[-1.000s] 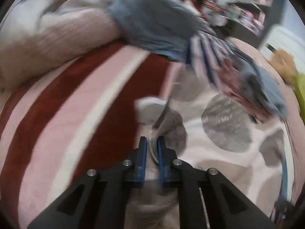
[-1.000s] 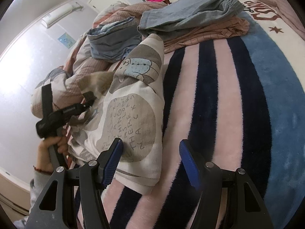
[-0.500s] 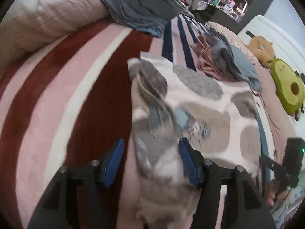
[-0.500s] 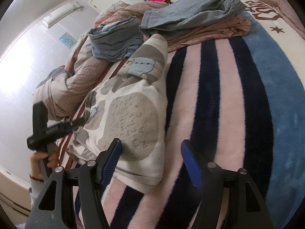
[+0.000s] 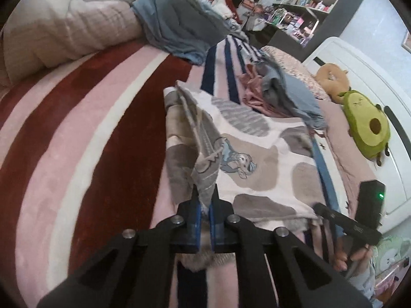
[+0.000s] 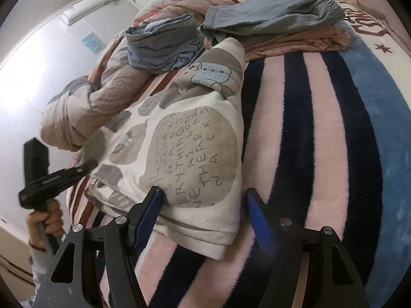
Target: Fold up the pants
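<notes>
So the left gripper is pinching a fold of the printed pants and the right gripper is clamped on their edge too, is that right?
Not quite. The right gripper is open: in the right wrist view its blue fingers sit spread on either side of the corner of the pants, holding nothing. The left gripper is indeed shut on a fold of the pants, as the left wrist view shows.

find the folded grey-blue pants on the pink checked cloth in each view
Left wrist: grey-blue pants sit right of centre, upper half, beyond the patterned pants.
Right wrist: grey-blue pants lie along the top, right of centre.
Shared landmark: the pink checked cloth directly beneath them.
</notes>
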Demonstrator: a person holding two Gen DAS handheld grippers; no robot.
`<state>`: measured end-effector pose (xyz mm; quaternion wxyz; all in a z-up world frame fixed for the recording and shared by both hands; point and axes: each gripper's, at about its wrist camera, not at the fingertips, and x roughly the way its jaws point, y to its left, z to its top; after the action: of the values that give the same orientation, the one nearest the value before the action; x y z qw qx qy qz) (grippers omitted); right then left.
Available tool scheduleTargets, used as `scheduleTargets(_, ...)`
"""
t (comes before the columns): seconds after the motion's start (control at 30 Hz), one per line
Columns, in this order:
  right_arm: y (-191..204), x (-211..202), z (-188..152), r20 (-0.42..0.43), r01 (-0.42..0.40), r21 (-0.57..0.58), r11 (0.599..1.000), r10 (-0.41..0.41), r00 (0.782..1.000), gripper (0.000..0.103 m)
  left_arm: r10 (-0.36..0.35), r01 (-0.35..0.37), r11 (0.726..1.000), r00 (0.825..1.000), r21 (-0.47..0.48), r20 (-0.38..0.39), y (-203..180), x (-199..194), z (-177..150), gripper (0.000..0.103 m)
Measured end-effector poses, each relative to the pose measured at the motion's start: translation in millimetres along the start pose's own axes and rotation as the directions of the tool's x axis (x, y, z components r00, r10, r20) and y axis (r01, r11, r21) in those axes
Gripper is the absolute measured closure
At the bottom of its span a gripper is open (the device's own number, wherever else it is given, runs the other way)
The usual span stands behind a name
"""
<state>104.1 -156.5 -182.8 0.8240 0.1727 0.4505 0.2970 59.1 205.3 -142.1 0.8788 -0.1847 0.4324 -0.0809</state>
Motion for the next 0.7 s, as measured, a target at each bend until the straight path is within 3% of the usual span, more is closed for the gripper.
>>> scheduleTargets(0.23, 1, 3, 0, 0.014, 0.037, -0.014, 0.999, -0.036, 0.999, 0.043, -0.011, 0.010, 0.999, 0.999, -0.039, -0.032, 7, -11, -17, 0.100)
scheduleTargets(0.3, 1, 4, 1, 0.014, 0.046, -0.014, 0.999, -0.046, 0.999, 0.043, 0.023, -0.024, 0.999, 0.999, -0.031, -0.038, 8, -9, -20, 0.100)
scheduleTargets(0.4, 2, 4, 1, 0.011, 0.049, -0.014, 0.999, -0.049, 0.999, 0.042, 0.085, -0.086, 0.996, 0.994, -0.017, -0.076, 12, 0, -25, 0.091)
scheduleTargets(0.47, 2, 3, 1, 0.009, 0.043, -0.008, 0.999, -0.043, 0.999, 0.041, 0.112, -0.114, 0.993, 0.991, -0.027, -0.075, 17, -3, -24, 0.069)
scheduleTargets(0.5, 1, 2, 1, 0.007, 0.038, -0.001, 0.999, -0.038, 0.999, 0.041, 0.111, -0.113, 0.993, 0.992, -0.032, -0.056, 19, -8, -22, 0.065)
scheduleTargets(0.57, -1, -5, 3, 0.012, -0.005, 0.030, 1.000, 0.004, 1.000, 0.039, 0.074, -0.074, 0.996, 0.997, -0.045, -0.004, 24, -22, -16, 0.047)
scheduleTargets(0.63, -2, -13, 8, 0.038, -0.058, 0.049, 0.997, 0.057, 0.998, 0.034, 0.038, -0.036, 0.998, 0.999, -0.058, 0.038, 27, -29, -9, 0.036)
scheduleTargets(0.7, -2, -16, 14, 0.053, -0.059, 0.049, 0.997, 0.056, 0.997, 0.033, 0.030, -0.026, 0.997, 0.998, -0.075, 0.055, 28, -24, 0, 0.035)
